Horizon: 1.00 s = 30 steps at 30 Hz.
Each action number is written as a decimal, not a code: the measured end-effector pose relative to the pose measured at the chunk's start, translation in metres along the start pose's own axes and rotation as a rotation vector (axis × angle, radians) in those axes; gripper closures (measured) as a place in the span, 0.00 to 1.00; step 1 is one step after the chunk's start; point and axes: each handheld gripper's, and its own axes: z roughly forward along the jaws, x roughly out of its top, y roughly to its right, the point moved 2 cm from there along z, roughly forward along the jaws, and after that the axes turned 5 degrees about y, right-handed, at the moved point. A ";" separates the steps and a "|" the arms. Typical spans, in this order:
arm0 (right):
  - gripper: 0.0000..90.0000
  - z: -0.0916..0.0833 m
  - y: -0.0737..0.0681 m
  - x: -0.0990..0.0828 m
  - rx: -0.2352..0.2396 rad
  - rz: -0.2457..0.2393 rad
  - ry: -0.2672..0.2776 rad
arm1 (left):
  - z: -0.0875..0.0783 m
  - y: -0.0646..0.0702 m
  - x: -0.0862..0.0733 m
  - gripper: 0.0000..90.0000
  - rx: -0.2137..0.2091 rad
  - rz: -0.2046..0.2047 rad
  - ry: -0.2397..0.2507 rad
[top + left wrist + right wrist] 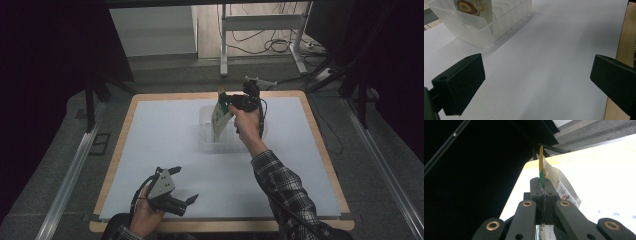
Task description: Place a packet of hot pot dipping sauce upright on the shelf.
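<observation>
A: Pouch [219, 118] — any brand legible?

B: No. Print's too small/blurred. Left gripper view shows a round brown picture w/ yellow around it on the pouch [474, 7]; right gripper view shows tiny dark text and a small brown picture on white, plus a yellow-green edge of the pouch [541, 167]. Can't read a word.

A: Right gripper [223, 101]?

B: Clenched on the pouch's top edge; in its own view the jaws are pressed together w/ the thin seal between them, sticking up past the tips. Pouch hangs below the tips, tilted, bottom end inside the clear plastic bin [207, 135].

A: Bin rel. to that claw?

B: Right beneath it, at the far part of the white table mat [165, 150]. Ribbed dividers inside the bin [506, 15]; pouch sits against its near wall in the left gripper view.

A: Left gripper [186, 186]?

B: Released, jaws wide apart, nothing between or touching the pads. Held low over the mat's near edge, well apart from the bin, which lies ahead of its tips.
</observation>
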 end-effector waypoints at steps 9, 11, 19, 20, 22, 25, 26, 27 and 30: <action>0.90 0.006 0.009 -0.006 0.013 -0.016 -0.015 | 0.001 0.002 0.000 0.00 -0.002 0.007 -0.004; 0.89 0.005 0.008 -0.005 0.016 -0.020 -0.018 | 0.001 0.002 0.000 0.00 -0.002 0.007 -0.004; 0.69 0.003 0.004 -0.006 0.005 -0.095 -0.044 | 0.001 0.001 0.000 0.00 -0.002 0.006 0.002; 0.67 0.003 0.004 -0.007 0.002 -0.107 -0.050 | 0.000 0.001 0.001 0.00 -0.002 0.005 0.006; 0.64 0.003 0.003 -0.008 -0.001 -0.129 -0.058 | 0.000 0.001 0.001 0.00 -0.003 0.001 0.012; 0.60 0.002 0.000 -0.009 -0.009 -0.165 -0.065 | -0.001 0.000 0.001 0.00 -0.005 -0.003 0.016; 0.58 0.001 0.000 -0.010 -0.011 -0.172 -0.065 | 0.000 0.000 0.001 0.00 -0.005 -0.002 0.016; 0.57 0.001 -0.001 -0.010 -0.013 -0.183 -0.067 | 0.000 0.000 0.001 0.00 -0.005 -0.002 0.015; 0.55 0.000 -0.001 -0.011 -0.017 -0.196 -0.072 | 0.000 0.001 0.001 0.00 -0.005 -0.001 0.015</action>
